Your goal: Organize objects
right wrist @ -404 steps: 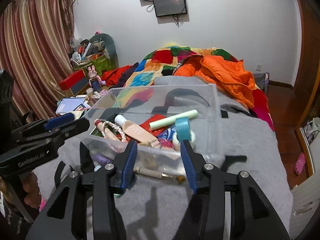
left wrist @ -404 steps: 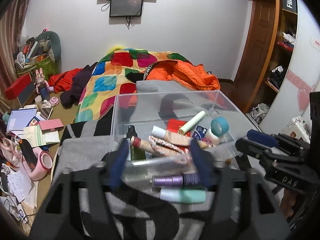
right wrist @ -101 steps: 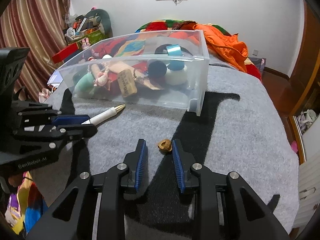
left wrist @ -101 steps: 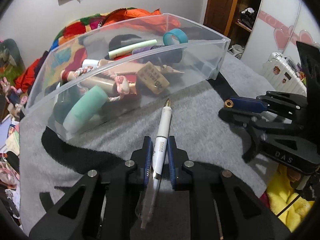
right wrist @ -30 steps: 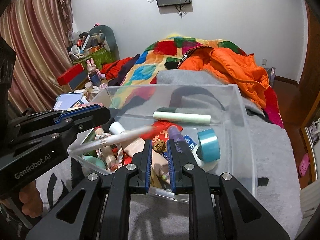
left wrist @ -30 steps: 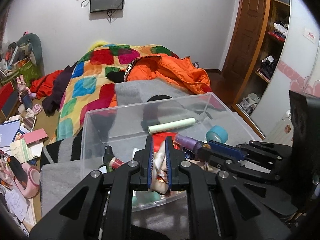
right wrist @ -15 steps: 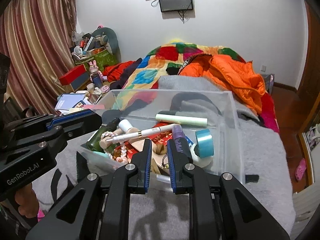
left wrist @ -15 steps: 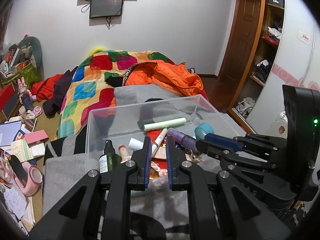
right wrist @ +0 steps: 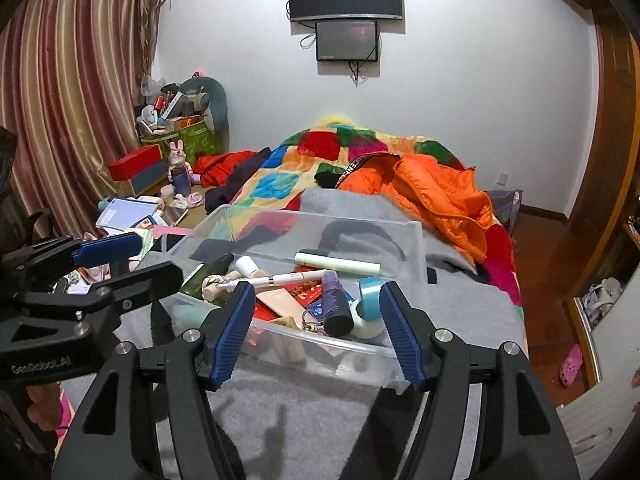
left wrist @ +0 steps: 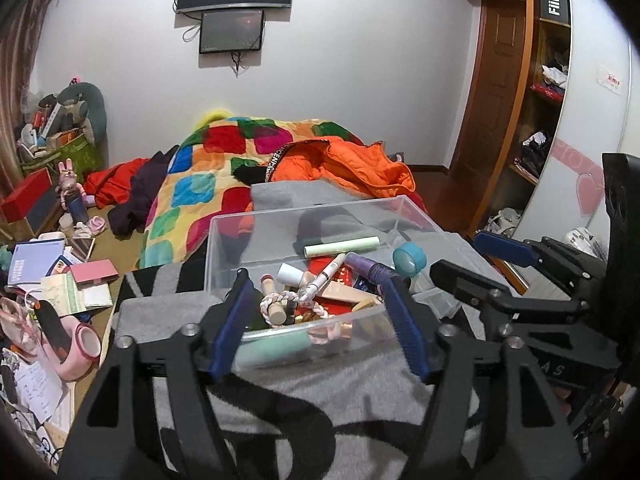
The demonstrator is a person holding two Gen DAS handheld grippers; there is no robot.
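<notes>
A clear plastic bin (left wrist: 224, 248) (right wrist: 416, 248) sits on a grey blanket (left wrist: 360, 392) (right wrist: 304, 412) on the bed. It holds a white pen (left wrist: 326, 276) (right wrist: 280, 279), a purple bottle (left wrist: 370, 268) (right wrist: 334, 304), a teal tape roll (left wrist: 409, 258) (right wrist: 370, 290), a pale green tube (left wrist: 342, 246) (right wrist: 338, 263) and other small items. My left gripper (left wrist: 318, 324) (right wrist: 120, 260) is open and empty, in front of the bin. My right gripper (right wrist: 318, 328) (left wrist: 476, 256) is open and empty, also in front of the bin.
An orange jacket (right wrist: 432, 196) and a patchwork quilt (left wrist: 208, 176) lie behind the bin. Books, boxes and clutter (left wrist: 52, 280) cover the floor at left. A wardrobe (left wrist: 552, 128) stands at right. A pink slipper (right wrist: 570, 360) lies on the floor at right.
Both grippers have opened wide and pulled back from the bin. The white pen, which the left gripper held earlier, now lies in the bin.
</notes>
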